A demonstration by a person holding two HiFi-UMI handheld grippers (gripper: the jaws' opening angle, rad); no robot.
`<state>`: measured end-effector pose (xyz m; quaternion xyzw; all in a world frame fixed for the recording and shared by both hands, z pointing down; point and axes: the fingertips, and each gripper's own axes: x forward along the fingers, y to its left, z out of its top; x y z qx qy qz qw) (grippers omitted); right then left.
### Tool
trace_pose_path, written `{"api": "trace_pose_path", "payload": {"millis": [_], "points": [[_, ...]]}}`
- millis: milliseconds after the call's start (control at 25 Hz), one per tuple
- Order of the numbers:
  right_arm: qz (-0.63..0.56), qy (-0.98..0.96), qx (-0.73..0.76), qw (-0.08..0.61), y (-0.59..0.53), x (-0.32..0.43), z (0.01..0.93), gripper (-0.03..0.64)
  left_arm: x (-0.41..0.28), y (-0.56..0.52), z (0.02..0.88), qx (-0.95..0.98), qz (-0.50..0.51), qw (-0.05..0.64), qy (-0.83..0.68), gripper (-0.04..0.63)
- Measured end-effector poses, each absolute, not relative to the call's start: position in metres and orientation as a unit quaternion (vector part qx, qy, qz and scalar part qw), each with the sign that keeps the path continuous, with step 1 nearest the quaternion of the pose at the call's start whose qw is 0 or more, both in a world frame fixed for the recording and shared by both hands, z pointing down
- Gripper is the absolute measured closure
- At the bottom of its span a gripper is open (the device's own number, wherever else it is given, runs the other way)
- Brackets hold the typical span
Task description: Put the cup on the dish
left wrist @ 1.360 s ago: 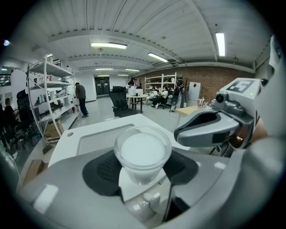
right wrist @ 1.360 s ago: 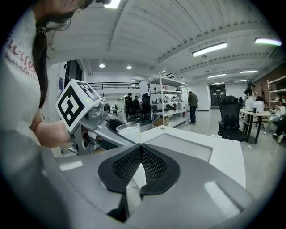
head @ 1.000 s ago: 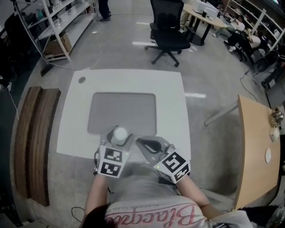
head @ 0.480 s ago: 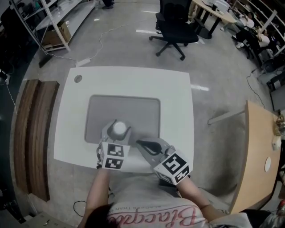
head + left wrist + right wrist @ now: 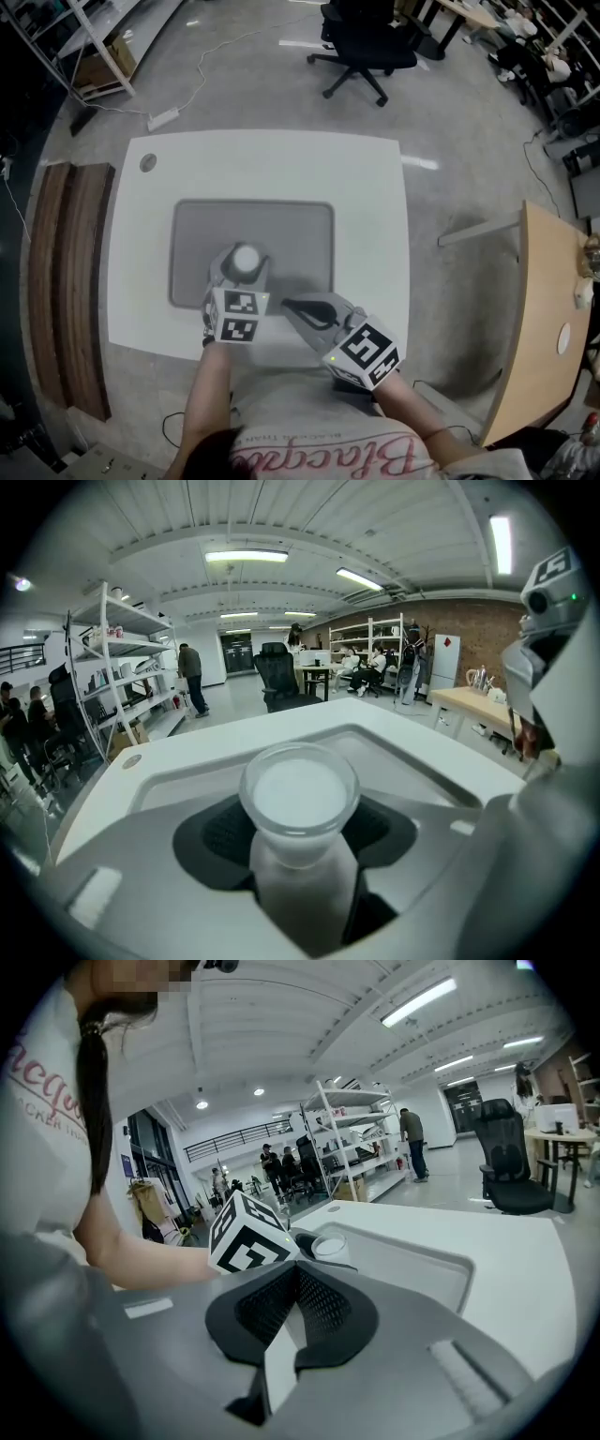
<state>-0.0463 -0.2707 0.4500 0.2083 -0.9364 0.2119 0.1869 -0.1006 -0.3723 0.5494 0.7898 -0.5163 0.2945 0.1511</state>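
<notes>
A translucent white cup (image 5: pixel 246 260) stands upright between the jaws of my left gripper (image 5: pixel 241 274), which is shut on its body. In the left gripper view the cup (image 5: pixel 298 803) fills the middle, its rim above the pads. It hangs over the near left part of the dish, a grey rectangular tray (image 5: pixel 291 230) set in the white table (image 5: pixel 375 197). Whether the cup's base touches the tray is hidden. My right gripper (image 5: pixel 292 305) sits just right of the left one, near the tray's front edge, shut and empty. From the right gripper view the cup (image 5: pixel 330 1246) shows beside the left gripper's marker cube (image 5: pixel 246 1234).
A black office chair (image 5: pixel 366 42) stands beyond the table's far edge. Wooden planks (image 5: pixel 66 281) lie on the floor at the left, and a wooden desk (image 5: pixel 544 328) stands at the right. A small round grommet (image 5: pixel 147 162) sits in the table's far left corner.
My left gripper has carried the cup forward and down, from the table's front edge to over the tray's near left part. The right gripper has barely shifted.
</notes>
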Motion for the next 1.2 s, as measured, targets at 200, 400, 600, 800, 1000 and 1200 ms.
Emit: {"api": "trace_pose_path", "payload": {"millis": [200, 400, 600, 800, 1000, 1200], "points": [[0.218, -0.937, 0.201, 0.184, -0.27, -0.045, 0.448, 0.615, -0.099, -0.37, 0.558, 0.791, 0.306, 0.171, -0.502, 0.336], [0.217, -0.938, 0.199, 0.181, -0.271, -0.05, 0.45, 0.615, -0.102, -0.376, 0.559, 0.794, 0.305, 0.181, -0.495, 0.336], [0.211, -0.939, 0.202, 0.18, -0.269, -0.052, 0.446, 0.615, -0.104, -0.375, 0.56, 0.789, 0.31, 0.207, -0.489, 0.29], [0.201, -0.937, 0.218, 0.185, -0.269, -0.051, 0.445, 0.615, -0.104, -0.365, 0.558, 0.787, 0.322, 0.222, -0.478, 0.209], [0.185, -0.937, 0.235, 0.18, -0.267, -0.052, 0.438, 0.615, -0.111, -0.355, 0.545, 0.787, 0.315, 0.226, -0.48, 0.213], [0.171, -0.934, 0.262, 0.174, -0.264, -0.05, 0.434, 0.615, -0.115, -0.34, 0.532, 0.792, 0.31, 0.203, -0.485, 0.246]]}}
